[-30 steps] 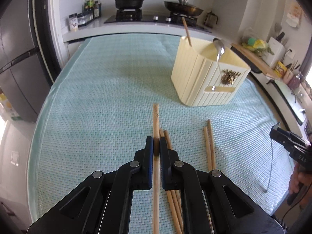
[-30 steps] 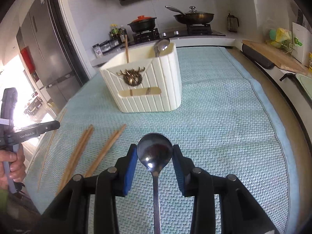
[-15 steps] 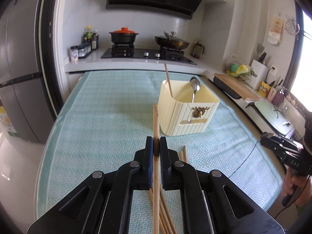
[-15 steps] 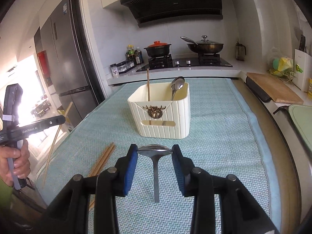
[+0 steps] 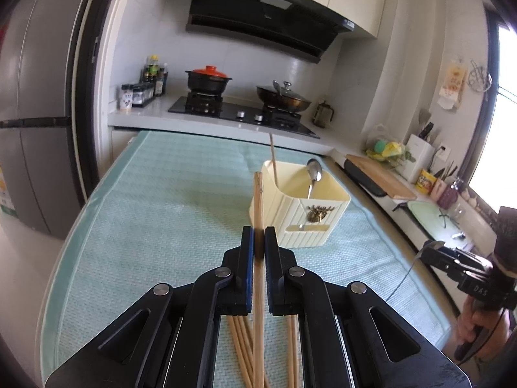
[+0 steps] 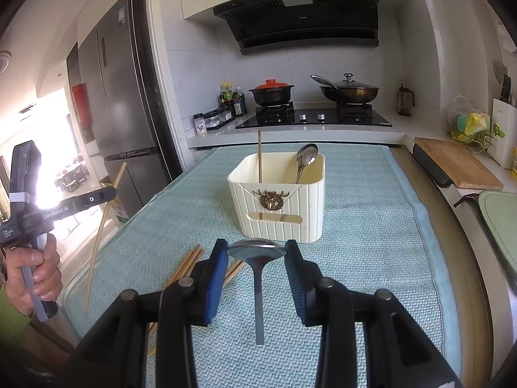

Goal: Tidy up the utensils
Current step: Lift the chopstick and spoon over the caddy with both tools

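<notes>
We hold: left gripper (image 5: pixel 257 237) clamped on a wooden chopstick (image 5: pixel 258 200); right gripper (image 6: pixel 256 260) clamped on a steel spoon (image 6: pixel 256 249); cream utensil caddy (image 6: pixel 278 207) at frame centre.

Behind your table there's a fridge (image 6: pixel 122 103) on the left, a red-lidded pot (image 6: pixel 272 92) and a lidded wok (image 6: pixel 349 92) sitting on the stove (image 6: pixel 313 118), hood (image 6: pixel 303 16) overhead, cutting board (image 6: pixel 455 161) off right.

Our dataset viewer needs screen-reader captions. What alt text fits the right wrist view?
The right gripper holds a metal spoon by its bowl above a teal mat, facing a cream utensil holder containing one chopstick and another spoon. Loose chopsticks lie left.
</notes>
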Tool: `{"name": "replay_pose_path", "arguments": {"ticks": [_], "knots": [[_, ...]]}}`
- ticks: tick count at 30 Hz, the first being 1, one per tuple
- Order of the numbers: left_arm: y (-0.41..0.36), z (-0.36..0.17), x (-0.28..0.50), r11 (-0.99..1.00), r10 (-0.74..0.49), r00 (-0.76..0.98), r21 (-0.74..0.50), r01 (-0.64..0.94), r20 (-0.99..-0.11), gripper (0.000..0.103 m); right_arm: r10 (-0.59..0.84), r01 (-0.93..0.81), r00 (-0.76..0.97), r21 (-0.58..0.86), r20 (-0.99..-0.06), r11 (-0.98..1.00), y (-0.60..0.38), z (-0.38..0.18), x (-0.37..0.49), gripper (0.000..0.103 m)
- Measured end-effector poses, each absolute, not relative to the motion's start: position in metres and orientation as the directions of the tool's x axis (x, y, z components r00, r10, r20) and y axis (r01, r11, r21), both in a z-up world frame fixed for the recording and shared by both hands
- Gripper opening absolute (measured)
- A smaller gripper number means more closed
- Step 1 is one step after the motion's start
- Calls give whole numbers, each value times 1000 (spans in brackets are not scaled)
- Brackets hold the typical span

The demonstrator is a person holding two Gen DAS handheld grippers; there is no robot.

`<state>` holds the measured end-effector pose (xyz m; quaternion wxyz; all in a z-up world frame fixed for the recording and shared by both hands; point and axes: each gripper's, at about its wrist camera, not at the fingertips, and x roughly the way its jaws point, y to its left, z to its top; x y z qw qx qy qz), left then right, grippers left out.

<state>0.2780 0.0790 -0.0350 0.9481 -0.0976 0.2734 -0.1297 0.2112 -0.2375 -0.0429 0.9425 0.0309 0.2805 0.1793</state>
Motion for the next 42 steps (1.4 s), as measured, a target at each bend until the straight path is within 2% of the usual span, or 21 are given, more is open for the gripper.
{"name": "replay_pose_path", "arguments": {"ticks": [1,3,5,8,11,15,28,42], "knots": [[80,-35,279,949,-291,811,-263,176,-508,4,357,-322,779,160,-515,933,-237,-41,210,36],[84,-32,275,926,-344,813,-314,211,-469,4,359,-325,780,158,-512,932,-237,-39,209,36],[77,-36,279,965,-248,826,-205,164,-507,5,361,-329,779,157,-512,931,-237,-38,207,36],[86,-44,285,927,-337,779,-330,176,-529,5,364,-334,778,154,-513,930,-235,-37,206,36],[89,-53,291,945,-291,768,-299,136,-571,5,368,-337,776,158,-511,928,-235,-36,203,36],[99,-65,293,927,-320,733,-357,112,-600,4,365,-333,776,157,-514,930,-236,-37,203,36],[88,4,283,925,-337,798,-332,182,-499,4,386,-356,788,156,-480,921,-239,-10,215,36],[50,104,385,932,-321,879,-284,226,-353,4,371,-347,840,133,-396,928,-239,75,322,36]]}}
